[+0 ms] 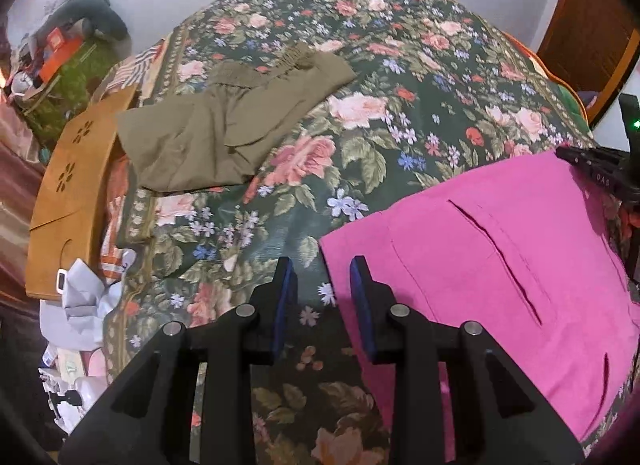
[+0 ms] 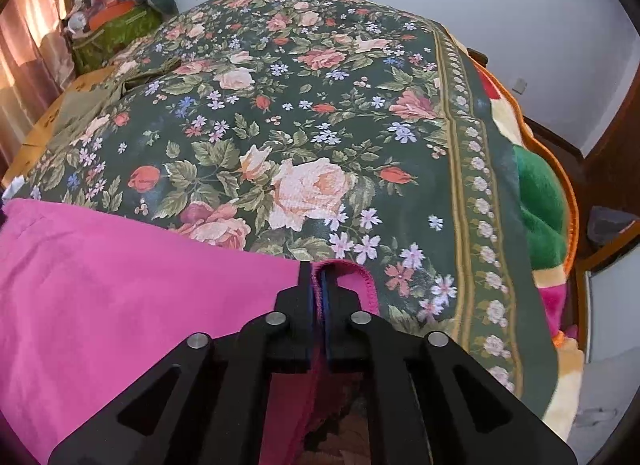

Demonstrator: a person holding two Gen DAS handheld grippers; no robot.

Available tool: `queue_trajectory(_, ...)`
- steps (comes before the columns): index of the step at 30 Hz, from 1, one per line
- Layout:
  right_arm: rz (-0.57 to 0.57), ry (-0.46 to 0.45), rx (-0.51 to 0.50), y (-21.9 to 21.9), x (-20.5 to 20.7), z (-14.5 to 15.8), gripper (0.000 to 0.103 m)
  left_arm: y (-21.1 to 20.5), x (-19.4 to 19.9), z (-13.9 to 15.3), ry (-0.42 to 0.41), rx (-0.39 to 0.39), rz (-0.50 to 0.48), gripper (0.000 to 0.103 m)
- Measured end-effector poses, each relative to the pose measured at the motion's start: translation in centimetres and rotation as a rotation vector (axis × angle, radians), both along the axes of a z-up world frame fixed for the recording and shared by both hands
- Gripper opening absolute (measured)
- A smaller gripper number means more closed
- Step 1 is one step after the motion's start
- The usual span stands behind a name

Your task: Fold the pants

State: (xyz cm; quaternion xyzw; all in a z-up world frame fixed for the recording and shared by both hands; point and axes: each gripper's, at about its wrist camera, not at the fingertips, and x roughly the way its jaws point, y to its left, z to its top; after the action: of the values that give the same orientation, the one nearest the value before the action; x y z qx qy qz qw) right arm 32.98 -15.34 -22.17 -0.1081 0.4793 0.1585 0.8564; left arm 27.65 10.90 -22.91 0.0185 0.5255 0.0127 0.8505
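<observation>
While the pink pants (image 1: 500, 249) lie spread flat on the near part of the floral bedspread (image 1: 360, 77), only one gripper has hold of them. The right gripper (image 2: 319, 285) has its jaws closed on a stitched edge of the pink cloth, which stands pinched between the blue pads; that edge sits at the end of the pants nearest the bedspread's bordered side.

The left gripper (image 1: 323, 285) holds nothing. Its jaws stand partly open, with bare bedspread showing between them, and the other end of the pants begins just beside its right-hand finger (image 1: 362, 305), which overlaps the cloth's edge in that view; contact cannot be confirmed.

Relation governing the next move, as judged: the garment's long axis runs across the bedspread from one gripper to the other, and the free end lies to the right of the left gripper's fingers. That hand is the nearer to it and would need a short shift toward the pants before closing.

An olive garment (image 1: 224, 121) lies folded further up the bedspread, well apart from the pink pants.
</observation>
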Motion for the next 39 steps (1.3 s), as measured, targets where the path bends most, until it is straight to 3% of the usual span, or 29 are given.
queue_trajectory(1,-0.008,0.003,-0.007,0.0,0.0,0.3,0.013,0.1,-0.1,0.5,-0.011,0.002,0.004,0.031)
queue_trajectory(3,-0.023,0.005,-0.008,-0.1,-0.3,1.0,0.033,0.1,-0.2,1.3,-0.029,0.007,0.007,0.031)
queue_trajectory(5,-0.029,-0.014,0.006,-0.2,-0.7,2.0,0.044,0.0,-0.3,2.4,-0.056,0.008,0.009,0.031)
queue_trajectory(12,0.015,-0.122,0.129,1.0,-4.0,7.1,0.067,-0.6,0.2,5.1,-0.109,-0.05,0.0,0.036)
queue_trajectory(15,0.074,-0.151,0.187,2.8,-5.4,8.5,0.069,-1.4,0.4,5.4,-0.117,-0.054,-0.015,0.038)
queue_trajectory(20,0.176,-0.146,0.195,6.3,-6.4,8.7,0.069,-2.9,1.1,4.9,-0.098,-0.066,-0.049,0.039)
queue_trajectory(26,0.259,-0.052,0.185,10.1,-6.2,5.9,0.069,-4.4,2.4,2.8,-0.04,-0.062,-0.082,0.046)
queue_trajectory(34,0.287,0.149,0.15,12.1,-5.8,1.0,0.069,-5.1,3.4,-0.5,0.074,-0.081,-0.106,0.049)
queue_trajectory(39,0.3,0.175,0.142,11.5,-6.5,0.7,0.078,-5.4,3.1,-1.4,0.095,-0.042,-0.125,0.06)
